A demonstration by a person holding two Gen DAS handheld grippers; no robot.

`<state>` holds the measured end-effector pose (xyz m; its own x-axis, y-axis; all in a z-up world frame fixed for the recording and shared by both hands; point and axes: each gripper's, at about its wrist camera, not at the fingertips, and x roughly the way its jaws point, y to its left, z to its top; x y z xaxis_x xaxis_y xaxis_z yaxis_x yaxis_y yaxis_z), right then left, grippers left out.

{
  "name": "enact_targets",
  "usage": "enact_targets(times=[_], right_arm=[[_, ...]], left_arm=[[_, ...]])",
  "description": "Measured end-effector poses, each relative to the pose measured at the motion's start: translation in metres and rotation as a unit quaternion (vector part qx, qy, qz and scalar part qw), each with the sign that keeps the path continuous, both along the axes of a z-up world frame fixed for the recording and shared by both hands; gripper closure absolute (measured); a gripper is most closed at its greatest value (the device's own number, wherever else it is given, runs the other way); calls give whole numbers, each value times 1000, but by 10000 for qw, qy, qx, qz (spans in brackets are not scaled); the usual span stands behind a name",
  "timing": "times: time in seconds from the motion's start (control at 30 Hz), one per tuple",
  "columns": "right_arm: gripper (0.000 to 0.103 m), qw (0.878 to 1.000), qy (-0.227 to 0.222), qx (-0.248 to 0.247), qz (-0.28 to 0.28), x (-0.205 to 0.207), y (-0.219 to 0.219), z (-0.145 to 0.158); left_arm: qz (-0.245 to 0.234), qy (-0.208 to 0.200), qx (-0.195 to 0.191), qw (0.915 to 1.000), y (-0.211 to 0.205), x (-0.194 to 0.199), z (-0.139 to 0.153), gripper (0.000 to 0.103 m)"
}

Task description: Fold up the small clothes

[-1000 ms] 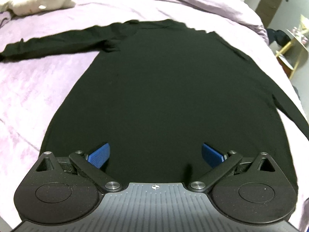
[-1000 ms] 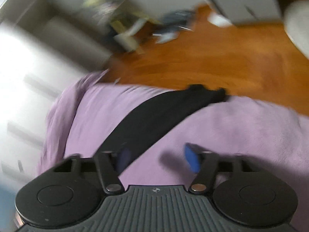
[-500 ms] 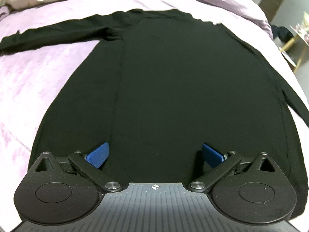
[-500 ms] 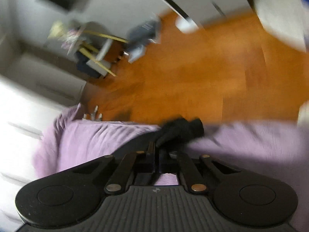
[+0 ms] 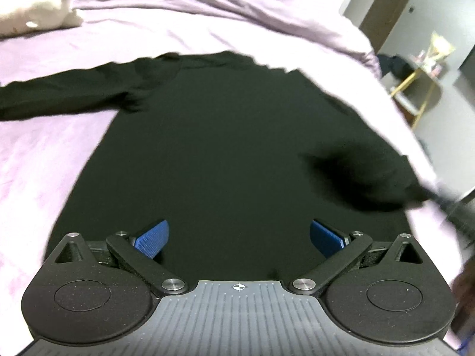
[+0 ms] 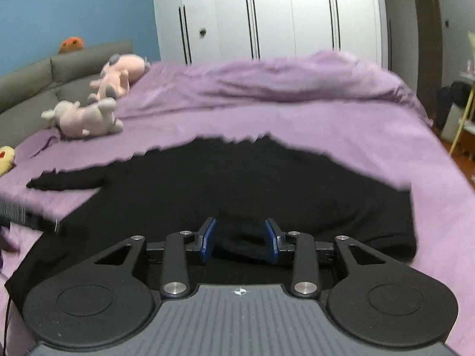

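A black long-sleeved top (image 5: 222,148) lies flat on the purple bedcover (image 5: 44,163), neck away from me. Its left sleeve (image 5: 59,98) stretches out to the left. The other sleeve (image 5: 356,175) is folded in over the body and looks blurred. My left gripper (image 5: 237,237) hovers over the hem, open, with only flat cloth under it. My right gripper (image 6: 240,240) is over the top (image 6: 267,184) near its right side. Its jaws are opening, and a lump of black sleeve cloth sits loosely between the blue pads (image 6: 207,240).
Two pale plush toys (image 6: 86,117) (image 6: 118,74) lie at the bed's far left by a grey sofa back (image 6: 29,89). White wardrobe doors (image 6: 267,14) stand behind the bed. A yellow-legged side table (image 5: 421,89) stands off the right edge. A rumpled duvet (image 6: 282,83) covers the far end.
The right gripper shut on the sleeve end at the bed's edge, swung round with it over the top's body, and its jaws have parted. The left gripper backed off slightly.
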<state>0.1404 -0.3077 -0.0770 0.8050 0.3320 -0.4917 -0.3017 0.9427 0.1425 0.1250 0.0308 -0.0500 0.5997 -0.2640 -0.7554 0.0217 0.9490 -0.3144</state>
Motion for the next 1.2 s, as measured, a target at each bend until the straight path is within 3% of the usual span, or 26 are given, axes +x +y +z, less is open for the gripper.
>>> enact_targets(times=[0.1, 0.23, 0.37, 0.5, 0.6, 0.63, 0.67, 0.77, 0.87, 0.93, 1.0, 1.1, 1.2], right_arm=[[69, 9958, 598, 411, -563, 0, -13, -14], [69, 9803, 1134, 1123, -1167, -22, -42, -37], [69, 9646, 1332, 1640, -1575, -48, -64, -55], [69, 9517, 1412, 2066, -1781, -58, -85, -62], [69, 9457, 1416, 2292, -1818, -54, -90, -61], [69, 9446, 1419, 2329, -1826, -50, -89, -62], [69, 9451, 1411, 2323, -1813, -50, -89, -60], [69, 9516, 1332, 2144, -1754, -43, -84, -53], [69, 9576, 1218, 1926, -1765, -39, -84, -45], [69, 9592, 1203, 1798, -1819, -34, -86, -41], [69, 9620, 1218, 1594, -1853, -25, -87, -39], [69, 9669, 1263, 1282, -1811, -5, -83, -40], [69, 9688, 1321, 1151, -1754, 19, -79, -39]], left_arm=[[-203, -16, -338, 9992, -10, 17, 6, 0], [-644, 118, -954, 9933, -40, 57, -1, 3], [-776, 738, -1387, 9845, -65, 97, -30, 29], [-608, 1217, -1610, 9775, -72, 118, -53, 42], [-621, 1194, -1756, 9752, -73, 120, -56, 72], [-631, 1245, -1746, 9747, -75, 122, -58, 88], [-636, 1276, -1716, 9748, -77, 124, -60, 96], [-679, 1239, -1583, 9772, -79, 129, -60, 98], [-1003, 687, -1150, 9859, -73, 131, -29, 98], [-1092, 253, -614, 9918, -62, 132, -7, 98], [-978, -283, 377, 9941, -42, 131, 10, 98], [-675, -362, 1221, 9896, -12, 143, 5, 98], [-466, -12, 966, 9942, 17, 157, -18, 95]])
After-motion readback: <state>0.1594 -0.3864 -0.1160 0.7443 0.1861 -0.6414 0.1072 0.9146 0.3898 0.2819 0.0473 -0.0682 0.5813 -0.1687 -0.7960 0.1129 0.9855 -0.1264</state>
